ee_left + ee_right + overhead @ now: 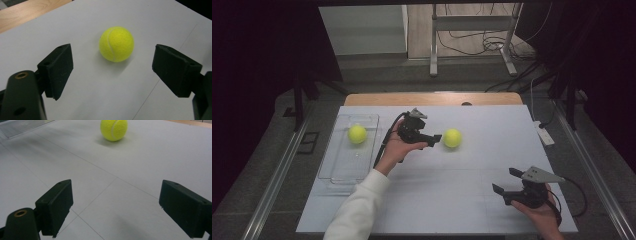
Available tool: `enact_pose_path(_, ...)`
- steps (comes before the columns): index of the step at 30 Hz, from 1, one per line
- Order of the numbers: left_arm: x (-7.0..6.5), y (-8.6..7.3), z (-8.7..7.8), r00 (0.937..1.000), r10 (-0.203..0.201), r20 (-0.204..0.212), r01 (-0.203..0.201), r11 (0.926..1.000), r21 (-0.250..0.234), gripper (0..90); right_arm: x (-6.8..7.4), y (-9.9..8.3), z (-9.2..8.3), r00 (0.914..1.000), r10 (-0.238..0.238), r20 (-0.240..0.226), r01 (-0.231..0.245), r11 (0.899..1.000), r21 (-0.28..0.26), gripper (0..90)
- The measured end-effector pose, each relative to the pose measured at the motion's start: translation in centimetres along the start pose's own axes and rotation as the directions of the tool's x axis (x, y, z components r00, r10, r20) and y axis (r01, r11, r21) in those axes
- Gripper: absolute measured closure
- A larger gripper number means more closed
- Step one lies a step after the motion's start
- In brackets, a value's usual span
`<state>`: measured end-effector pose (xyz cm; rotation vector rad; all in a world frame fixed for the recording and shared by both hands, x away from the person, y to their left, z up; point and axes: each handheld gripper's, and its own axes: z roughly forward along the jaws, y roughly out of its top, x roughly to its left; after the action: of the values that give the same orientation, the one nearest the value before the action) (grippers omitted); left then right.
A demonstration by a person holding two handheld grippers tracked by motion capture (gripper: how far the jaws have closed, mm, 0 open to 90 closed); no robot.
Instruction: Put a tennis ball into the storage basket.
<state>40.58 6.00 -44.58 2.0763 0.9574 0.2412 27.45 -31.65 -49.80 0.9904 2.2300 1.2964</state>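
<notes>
**Left gripper aligned on loose tennis ball, fingers apart**

A yellow felt tennis ball (452,138) lies on the white sheet-covered worktop (462,190), near its middle. The black two-finger left gripper (436,139) points at it from the left, with the ball just beyond the fingertips and not touching them. In the left gripper view the ball (116,44) sits ahead of the fingers (58,68), centred on the gap between them; the fingers stand wide apart.

The black right gripper (506,181) is held near the worktop's front right corner, well apart from the ball, fingers (56,203) spread and empty.

A second yellow tennis ball (357,134) rests inside a clear plastic rectangular tray (343,170) at the worktop's left side.
</notes>
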Motion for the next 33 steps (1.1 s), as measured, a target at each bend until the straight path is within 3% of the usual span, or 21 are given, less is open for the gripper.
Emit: enact_pose_path(33, -0.7, 1.1, 3.3, 0.9991, 0.010, 0.040, -0.011, 0.9995, 0.031, 16.8, 0.1, -0.1, 0.1, 1.0000, 0.004, -0.005, -0.004, 1.000, 0.006, 12.6)
